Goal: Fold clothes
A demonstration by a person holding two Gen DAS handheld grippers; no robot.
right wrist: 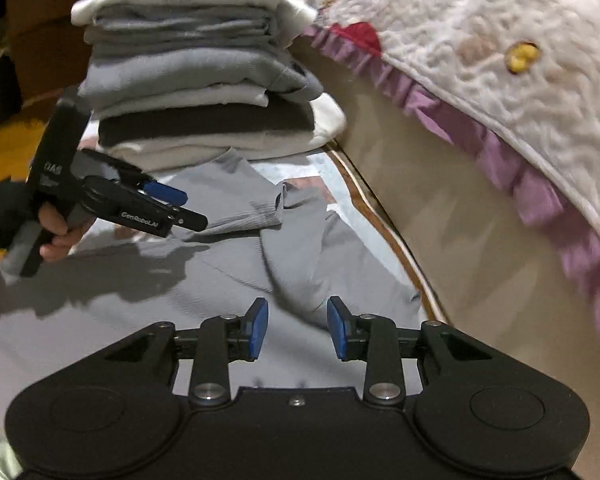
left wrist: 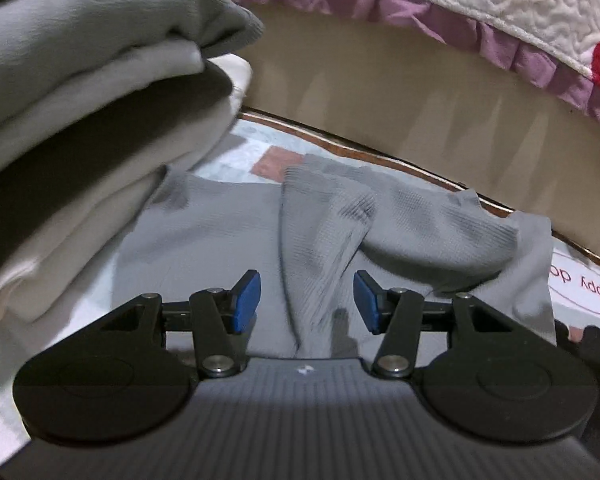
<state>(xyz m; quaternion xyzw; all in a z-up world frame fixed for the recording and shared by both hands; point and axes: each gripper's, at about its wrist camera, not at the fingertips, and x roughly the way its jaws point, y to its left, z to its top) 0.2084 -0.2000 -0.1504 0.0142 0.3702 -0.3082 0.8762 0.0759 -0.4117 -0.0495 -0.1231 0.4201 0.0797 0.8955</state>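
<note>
Grey knit top (left wrist: 228, 240) spread on bench (left wrist: 244, 152) just beside stack of folded clothes (right wrist: 196, 80); sleeve (left wrist: 320, 240) lying across body. Left gripper (left wrist: 306, 300) fingers half apart, empty, above sleeve. Right gripper (right wrist: 297, 330) fingers narrowly parted, empty. Fabric soft, light, limp; likely best pinched at sleeve cuff or hem edge.

Grey garment (left wrist: 228, 240): ribbed knit cloth, matt. Folded stack (right wrist: 196, 80) at ten o'clock: soft cotton-like cloth. Quilt (right wrist: 480, 40) at two o'clock: stitched, puffy. Left gripper (left wrist: 306, 300) pads: blue, rubbery; frame matt black plastic.
</note>
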